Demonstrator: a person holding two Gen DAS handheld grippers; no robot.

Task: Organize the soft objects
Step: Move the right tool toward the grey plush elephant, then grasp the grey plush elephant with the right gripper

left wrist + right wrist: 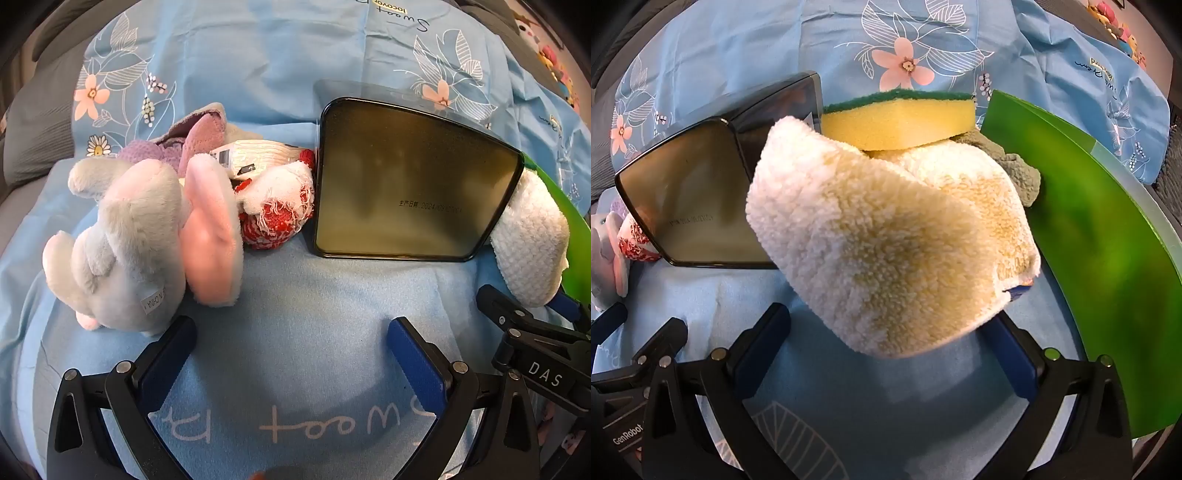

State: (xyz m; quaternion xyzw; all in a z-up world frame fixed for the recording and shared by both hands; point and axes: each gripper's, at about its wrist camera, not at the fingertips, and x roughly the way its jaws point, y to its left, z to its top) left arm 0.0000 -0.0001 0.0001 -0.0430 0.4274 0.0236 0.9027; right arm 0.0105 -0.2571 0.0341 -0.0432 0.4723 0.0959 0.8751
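A grey and pink plush elephant [140, 236] lies left on the blue cloth, with a red and white knit piece [277, 206], a purple cloth [177, 147] and a tagged white bundle [255, 155] behind it. My left gripper [291, 354] is open and empty, just right of the plush. A cream fluffy cloth [890, 236] drapes over the right finger of my right gripper [886, 332], whose jaws stand wide apart; it also shows in the left wrist view [528, 236]. Behind it lie a yellow and green sponge [897, 122] and a grey cloth [1015, 170].
A dark tinted box [410, 184] lies on its side between the two piles, also in the right wrist view [701, 206]. A green bin [1108, 236] stands at the right. The blue floral cloth [295, 280] covers the surface.
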